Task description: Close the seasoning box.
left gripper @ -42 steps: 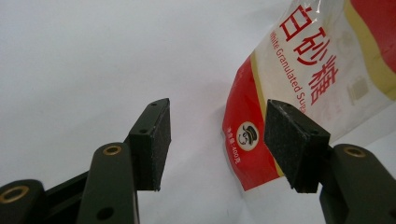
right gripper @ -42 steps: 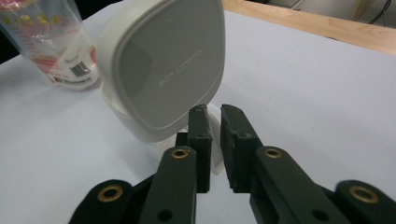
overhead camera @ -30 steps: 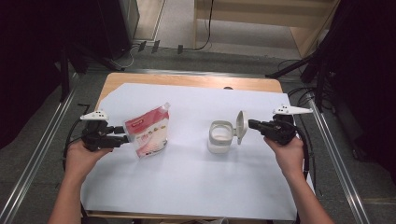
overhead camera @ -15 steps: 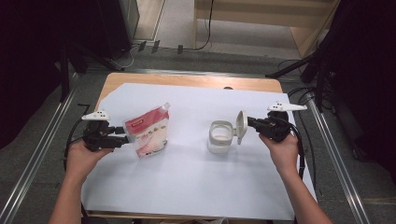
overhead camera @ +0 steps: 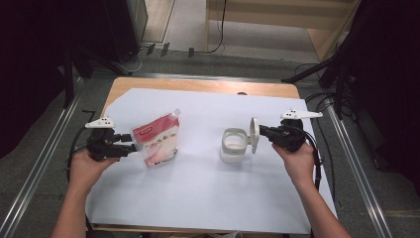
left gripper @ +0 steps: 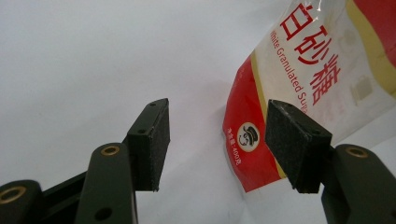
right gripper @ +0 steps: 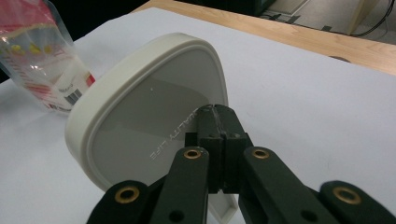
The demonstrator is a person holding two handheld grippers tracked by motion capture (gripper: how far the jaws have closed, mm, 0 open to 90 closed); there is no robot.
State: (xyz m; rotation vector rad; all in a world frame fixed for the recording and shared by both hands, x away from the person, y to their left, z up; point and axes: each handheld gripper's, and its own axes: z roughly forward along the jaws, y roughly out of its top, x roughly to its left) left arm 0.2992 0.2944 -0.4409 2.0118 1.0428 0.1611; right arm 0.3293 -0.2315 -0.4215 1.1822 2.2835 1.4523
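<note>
A wooden table (overhead camera: 208, 87) carries a large white sheet (overhead camera: 198, 188) that covers nearly all of its top, leaving a bare wooden strip along the far edge. On the sheet, toward the left, stands a red and clear pouch of white granulated sugar (overhead camera: 159, 139). To its right, well apart from it, an open white container (overhead camera: 234, 145) rests on the sheet.
</note>
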